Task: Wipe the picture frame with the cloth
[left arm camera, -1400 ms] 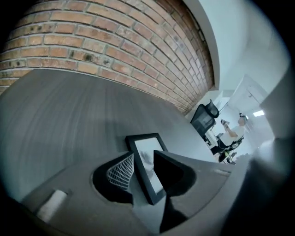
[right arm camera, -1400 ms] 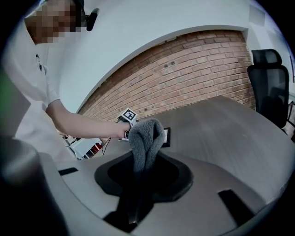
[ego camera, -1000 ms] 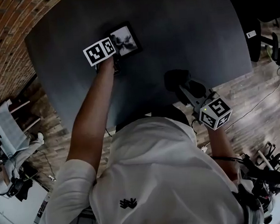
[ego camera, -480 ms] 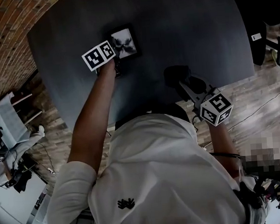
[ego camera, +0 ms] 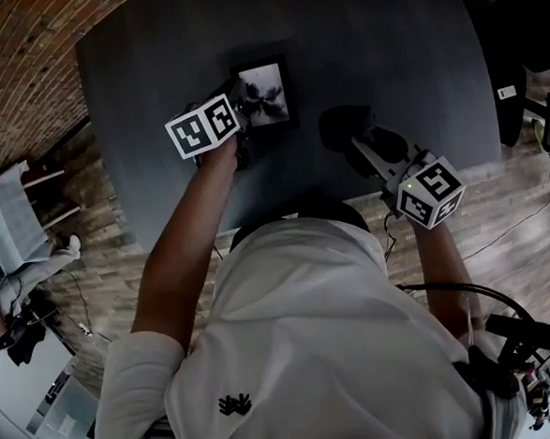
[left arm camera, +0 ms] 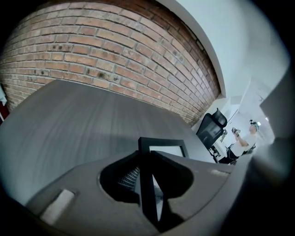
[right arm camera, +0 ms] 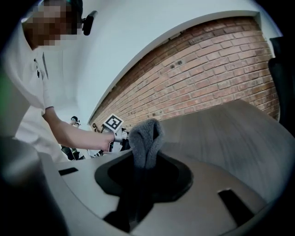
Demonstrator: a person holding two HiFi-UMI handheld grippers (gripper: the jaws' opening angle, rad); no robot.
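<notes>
The picture frame [ego camera: 266, 94] is black with a pale print and stands tilted up off the dark table [ego camera: 384, 37]. My left gripper [ego camera: 241, 122] has just been closing and is now shut on the frame's near edge. In the left gripper view that edge [left arm camera: 147, 184] runs upright between the jaws, and the frame's top corner [left arm camera: 163, 144] shows above them. My right gripper [ego camera: 362, 149] is just right of the frame and shut on a dark grey fleecy cloth [ego camera: 342, 128]. The cloth [right arm camera: 145, 138] sticks up out of the jaws in the right gripper view.
A brick wall [left arm camera: 115, 50] runs along the table's far and left sides. A black office chair [left arm camera: 212, 129] stands past the table's right end, with a person [left arm camera: 244, 140] behind it. Wooden floor [ego camera: 527, 196] lies to the right.
The left gripper closed on the frame's edge and lifted it off the table, toward the right gripper. The right gripper with the cloth rose and moved farther over the table.
</notes>
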